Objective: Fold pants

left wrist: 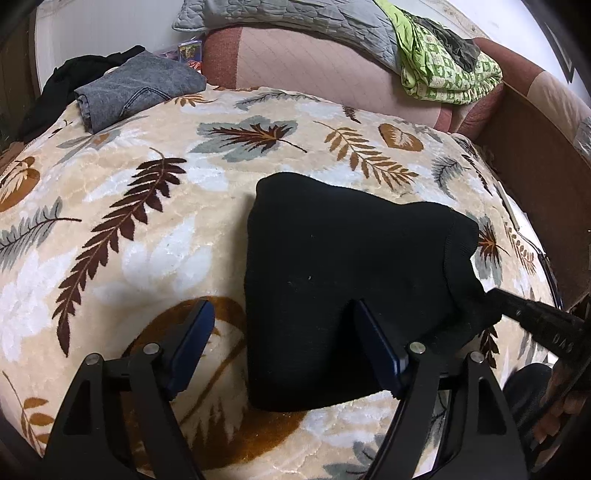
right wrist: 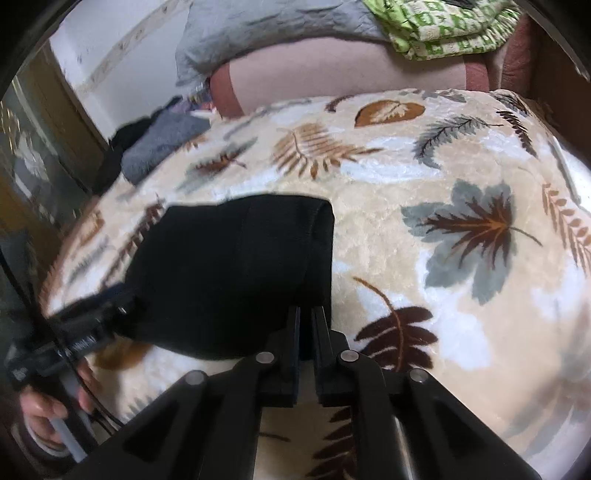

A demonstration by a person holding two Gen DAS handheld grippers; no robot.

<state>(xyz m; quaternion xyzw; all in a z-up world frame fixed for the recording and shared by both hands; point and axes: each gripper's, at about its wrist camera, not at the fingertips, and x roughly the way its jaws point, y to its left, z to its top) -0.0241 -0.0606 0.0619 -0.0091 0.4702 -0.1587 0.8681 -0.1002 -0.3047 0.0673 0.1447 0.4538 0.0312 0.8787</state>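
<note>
The black pants (left wrist: 354, 280) lie folded into a compact bundle on the leaf-patterned blanket (left wrist: 155, 229). My left gripper (left wrist: 284, 314) is open, its right finger resting on the bundle's near edge and its left finger over bare blanket. My right gripper (right wrist: 306, 314) is shut on the near right corner of the pants (right wrist: 229, 266). It also shows in the left wrist view (left wrist: 517, 310), touching the bundle's right side. The left gripper shows in the right wrist view (right wrist: 92, 317) at the bundle's left edge.
Folded grey jeans (left wrist: 136, 88) and a dark garment (left wrist: 74, 74) lie at the far left of the blanket. A pink sofa back (left wrist: 314, 62) carries a grey quilt (left wrist: 295, 18) and a green patterned cloth (left wrist: 443, 70). A wooden edge (left wrist: 535, 177) runs along the right.
</note>
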